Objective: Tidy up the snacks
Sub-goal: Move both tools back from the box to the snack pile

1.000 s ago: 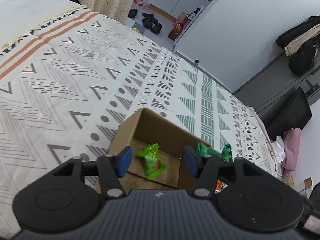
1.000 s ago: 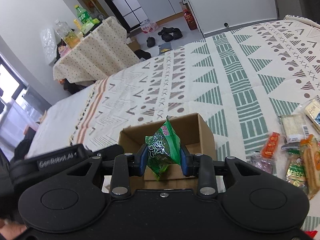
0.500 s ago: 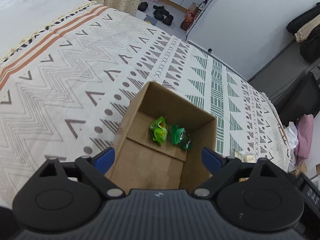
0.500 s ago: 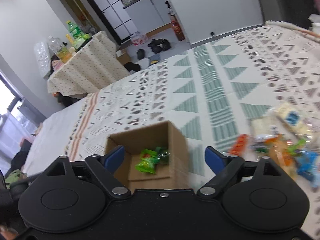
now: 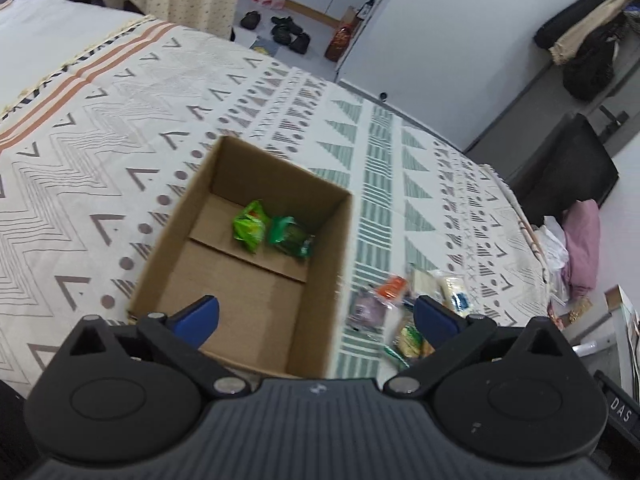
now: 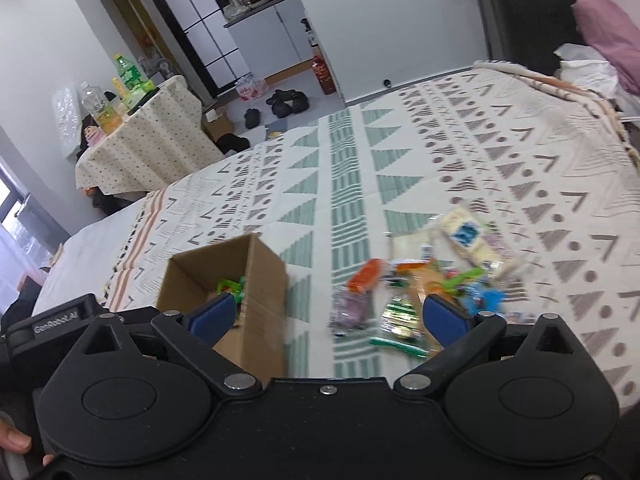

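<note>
Left wrist view: a brown corrugated cardboard box (image 5: pixel 256 280), rectangular and open-topped, rests on a bed (image 5: pixel 100 168) covered in cloth with a woven geometric print. Two crinkled glossy green snack packets (image 5: pixel 272 232) lie side by side on the box floor near its far wall. Loose foil and plastic snack wrappers (image 6: pixel 420 292) lie piled on the bed just right of the box. Left gripper (image 5: pixel 316 312) points down over the box, jaws opening, nothing between them. Right gripper (image 6: pixel 328 316) angles down between box and pile, jaws opening, empty.

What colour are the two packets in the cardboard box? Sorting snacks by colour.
Both green, clearest in the left wrist view.
</note>
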A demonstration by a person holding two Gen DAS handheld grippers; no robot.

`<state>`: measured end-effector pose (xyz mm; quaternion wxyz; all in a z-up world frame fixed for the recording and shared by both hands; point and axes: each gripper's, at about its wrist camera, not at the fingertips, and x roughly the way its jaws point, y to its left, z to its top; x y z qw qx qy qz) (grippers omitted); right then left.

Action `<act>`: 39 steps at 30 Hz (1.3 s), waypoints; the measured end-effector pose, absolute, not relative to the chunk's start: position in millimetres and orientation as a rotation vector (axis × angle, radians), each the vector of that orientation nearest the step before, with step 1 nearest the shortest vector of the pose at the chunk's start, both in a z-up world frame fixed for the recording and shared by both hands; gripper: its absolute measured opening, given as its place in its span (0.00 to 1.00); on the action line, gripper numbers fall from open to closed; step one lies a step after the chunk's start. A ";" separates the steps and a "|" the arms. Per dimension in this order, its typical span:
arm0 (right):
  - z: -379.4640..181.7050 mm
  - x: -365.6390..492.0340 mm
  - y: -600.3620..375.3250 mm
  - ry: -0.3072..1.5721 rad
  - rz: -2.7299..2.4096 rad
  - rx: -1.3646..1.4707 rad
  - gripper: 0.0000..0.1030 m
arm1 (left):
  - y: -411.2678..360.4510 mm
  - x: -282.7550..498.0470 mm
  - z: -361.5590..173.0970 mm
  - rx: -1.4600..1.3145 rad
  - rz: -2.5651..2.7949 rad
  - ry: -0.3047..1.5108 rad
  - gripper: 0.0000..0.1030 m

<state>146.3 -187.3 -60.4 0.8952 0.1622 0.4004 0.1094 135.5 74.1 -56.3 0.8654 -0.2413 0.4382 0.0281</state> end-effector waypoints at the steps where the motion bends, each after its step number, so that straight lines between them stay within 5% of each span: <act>1: -60.2 144.5 -193.0 0.829 0.220 0.342 0.98 | 68.7 133.9 -55.7 -0.500 0.056 0.919 1.00; 31: -97.8 115.4 -313.1 0.843 0.164 0.431 0.98 | -54.1 117.1 -92.4 -0.466 0.019 1.083 0.99; 39: -120.2 122.0 -323.4 0.870 0.181 0.472 0.91 | -73.7 122.2 -126.4 -0.509 0.045 1.158 0.84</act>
